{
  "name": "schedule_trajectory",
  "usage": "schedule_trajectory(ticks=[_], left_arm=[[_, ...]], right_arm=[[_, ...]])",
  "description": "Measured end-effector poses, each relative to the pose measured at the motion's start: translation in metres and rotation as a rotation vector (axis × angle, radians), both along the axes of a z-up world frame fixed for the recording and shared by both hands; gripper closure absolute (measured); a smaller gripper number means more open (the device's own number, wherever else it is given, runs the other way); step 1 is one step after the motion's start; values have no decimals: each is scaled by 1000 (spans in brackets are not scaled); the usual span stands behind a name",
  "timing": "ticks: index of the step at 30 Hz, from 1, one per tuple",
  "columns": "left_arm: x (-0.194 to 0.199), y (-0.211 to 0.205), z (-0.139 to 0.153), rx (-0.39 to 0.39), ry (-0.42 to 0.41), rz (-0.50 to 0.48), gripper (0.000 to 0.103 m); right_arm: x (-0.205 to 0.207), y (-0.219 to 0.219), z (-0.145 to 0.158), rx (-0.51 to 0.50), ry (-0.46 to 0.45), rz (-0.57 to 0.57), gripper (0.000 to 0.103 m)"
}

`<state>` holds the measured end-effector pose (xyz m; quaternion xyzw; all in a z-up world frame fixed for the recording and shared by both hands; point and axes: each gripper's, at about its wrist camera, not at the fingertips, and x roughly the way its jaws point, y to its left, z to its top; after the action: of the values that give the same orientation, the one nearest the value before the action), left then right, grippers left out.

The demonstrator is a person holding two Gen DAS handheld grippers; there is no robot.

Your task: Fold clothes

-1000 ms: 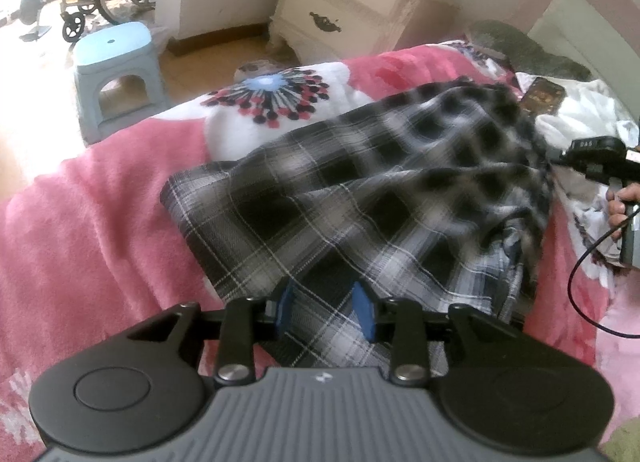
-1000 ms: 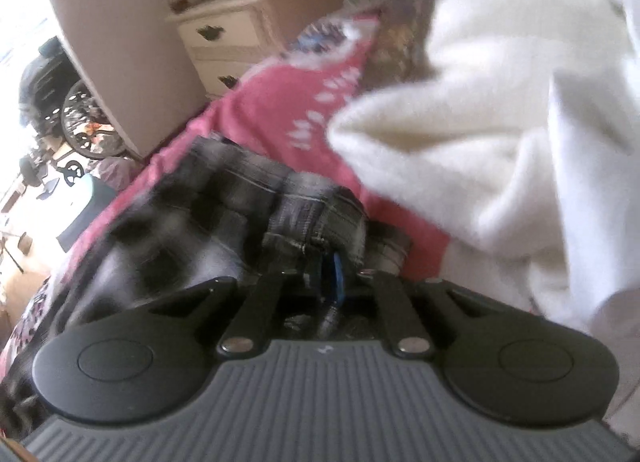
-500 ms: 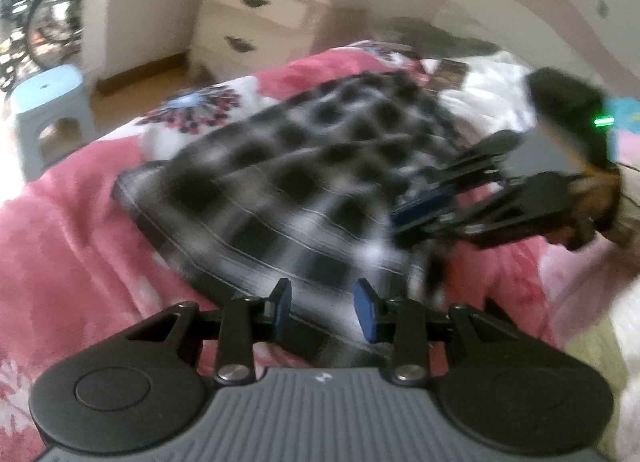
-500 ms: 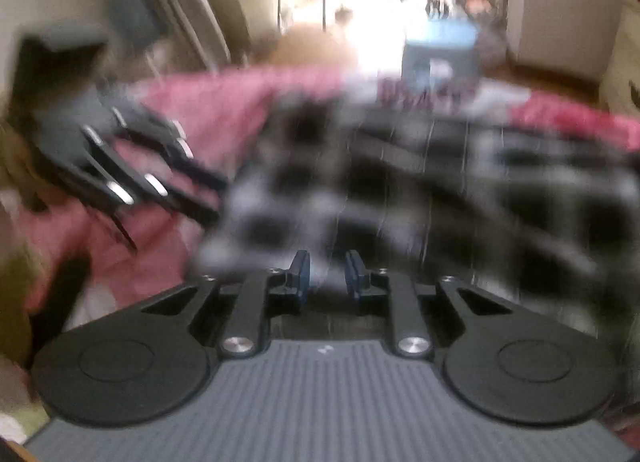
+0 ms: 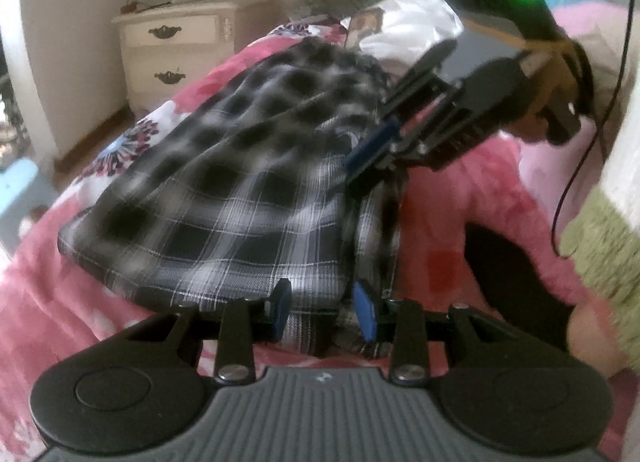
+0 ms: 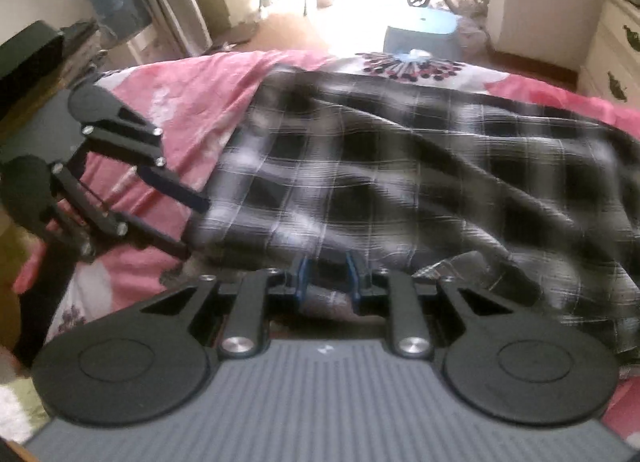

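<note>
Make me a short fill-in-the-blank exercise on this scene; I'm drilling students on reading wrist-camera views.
1. The plaid garment is patterned in black and ____.
2. It lies on a bedspread that is mostly ____.
3. The cream nightstand shows ____ drawers, each with a dark handle.
4. The plastic stool on the floor is light ____.

Missing words: white; pink; two; blue

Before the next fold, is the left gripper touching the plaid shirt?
Cannot tell. Left wrist view shows the plaid shirt between the fingers of the left gripper, but blur hides any contact.
</note>
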<state>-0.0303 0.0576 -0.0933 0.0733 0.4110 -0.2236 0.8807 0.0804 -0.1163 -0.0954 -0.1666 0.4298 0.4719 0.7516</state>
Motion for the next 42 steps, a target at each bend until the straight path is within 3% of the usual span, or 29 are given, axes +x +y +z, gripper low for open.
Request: schedule_trajectory(ticks=[2,5,7,12,15,18,22,27,34,36,39,42], left_arm=[[0,-5,-3,33,-6,-9,68],[2,-7,-6,54,-3,-6,74],[3,-6,-7,55,0,2,76],[6,-4,-8,50,3,16,81],[7,0,-8,36,6,34,88],[10,10,-7,-24,29,77,92],[15,28,-6,-149,82,152,93],[19,46,-6,-279,117,228,93],[23,58,-9,-368,148,287,93],[25,60,-12,-383,163,303,93],[27,64,-16,-412,184,325,93],[28,68,-18,-443,199,344,93]], right_arm=[[7,-6,-7,-53,-32,-53,82],[23,-36,-18,-73,28,-177,82],[27,-49,-16,-40,74,-224,82],[28,-50,1,51,84,-246,82],[30,-48,8,125,108,-253,82],[28,-41,11,169,157,-208,81],[17,-23,9,231,295,-59,77],[-9,8,1,204,385,113,76],[-42,29,-1,157,184,208,68],[-51,32,3,164,127,244,58],[-64,38,5,152,30,302,51],[-72,50,-3,104,-40,358,51]])
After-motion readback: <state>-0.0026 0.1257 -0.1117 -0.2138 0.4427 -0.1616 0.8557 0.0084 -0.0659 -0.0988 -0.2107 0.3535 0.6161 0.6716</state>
